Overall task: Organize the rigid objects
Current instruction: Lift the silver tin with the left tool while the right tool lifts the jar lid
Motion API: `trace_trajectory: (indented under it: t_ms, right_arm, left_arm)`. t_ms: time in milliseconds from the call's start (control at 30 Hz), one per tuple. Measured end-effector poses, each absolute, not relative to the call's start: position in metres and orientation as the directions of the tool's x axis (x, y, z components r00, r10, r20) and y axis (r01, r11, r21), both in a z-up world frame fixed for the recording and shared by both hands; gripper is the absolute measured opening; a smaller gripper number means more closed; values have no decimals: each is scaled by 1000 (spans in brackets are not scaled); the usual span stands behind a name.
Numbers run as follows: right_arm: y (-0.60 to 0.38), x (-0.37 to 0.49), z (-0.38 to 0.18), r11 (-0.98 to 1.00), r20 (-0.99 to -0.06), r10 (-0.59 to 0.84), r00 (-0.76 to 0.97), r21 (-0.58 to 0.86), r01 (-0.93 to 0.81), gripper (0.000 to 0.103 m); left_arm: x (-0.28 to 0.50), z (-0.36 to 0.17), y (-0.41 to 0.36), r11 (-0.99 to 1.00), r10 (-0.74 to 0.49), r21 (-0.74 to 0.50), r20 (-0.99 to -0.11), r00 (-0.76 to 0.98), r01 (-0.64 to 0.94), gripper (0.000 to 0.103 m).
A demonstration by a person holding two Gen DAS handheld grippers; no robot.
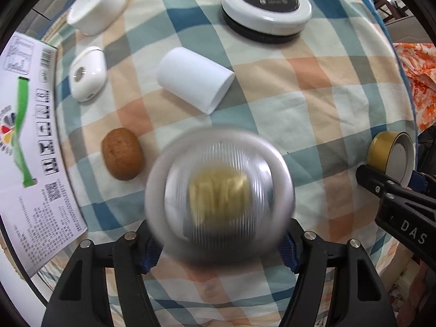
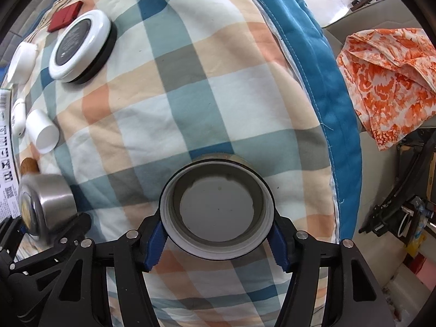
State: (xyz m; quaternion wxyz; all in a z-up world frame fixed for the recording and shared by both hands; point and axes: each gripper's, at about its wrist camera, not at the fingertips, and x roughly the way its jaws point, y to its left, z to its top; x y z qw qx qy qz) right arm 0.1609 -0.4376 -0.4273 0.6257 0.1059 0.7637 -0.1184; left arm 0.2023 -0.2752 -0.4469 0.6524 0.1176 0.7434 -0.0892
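Observation:
My left gripper (image 1: 220,248) is shut on a silver tin with a clear ribbed lid (image 1: 219,190), held above the checked cloth; the tin looks blurred. It also shows in the right wrist view (image 2: 46,204). My right gripper (image 2: 218,234) is shut on a gold lid with a white inner rim (image 2: 218,207), its open side facing the camera. That gold lid (image 1: 389,155) shows at the right edge of the left wrist view.
On the checked cloth (image 1: 272,87) lie a white cylinder (image 1: 194,80), a brown oval piece (image 1: 122,158), a white earbud-style case (image 1: 87,73), a white cup (image 1: 96,6), a round black-and-white container (image 1: 267,2) and a red item (image 2: 65,16). A printed box (image 1: 30,141) lies left. Orange cloth (image 2: 387,81) lies right.

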Motion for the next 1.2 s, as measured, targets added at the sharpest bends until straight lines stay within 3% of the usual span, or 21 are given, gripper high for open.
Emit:
trace_trajectory:
  t_ms: [67, 267, 367, 500, 600, 767, 933, 1000, 1033, 1200]
  right_arm:
    - [-434, 159, -422, 952, -983, 19, -182, -37, 302, 66]
    - [-418, 159, -419, 964, -985, 6, -175, -41, 262, 66]
    - [-421, 161, -419, 960, -984, 33, -177, -18, 281, 66]
    - [-426, 166, -417, 956, -984, 51, -172, -2, 292, 66]
    - [-429, 169, -414, 952, -984, 65, -164, 12, 305, 66]
    - [-434, 171, -417, 944, -982, 83, -167, 23, 329, 66]
    - [-438, 166, -424, 942, -981, 85, -176, 22, 334, 67]
    - [-439, 165, -427, 943, -980, 84, -181, 20, 333, 66]
    - [-439, 164, -427, 943, -980, 85, -183, 19, 333, 66]
    - [-435, 162, -430, 949, -978, 77, -192, 13, 316, 66]
  left_arm:
    - [199, -439, -269, 956, 51, 21, -994, -96, 291, 46]
    - [207, -447, -258, 944, 65, 15, -988, -141, 329, 50]
    - [220, -477, -257, 961, -41, -103, -971, -236, 258, 63]
    - [224, -479, -229, 966, -176, -219, -946, -274, 135, 64]
    - [224, -475, -215, 962, -236, -264, -934, -269, 74, 73]
    - [242, -450, -228, 966, -214, -243, -942, -258, 87, 76]
    - [259, -476, -256, 973, -121, -169, -953, -278, 157, 77]
    - [258, -482, -261, 974, -110, -156, -959, -262, 164, 75]
    - [258, -481, -260, 974, -102, -147, -965, -243, 173, 68]
    - [257, -474, -261, 964, -72, -122, -975, -211, 236, 66]
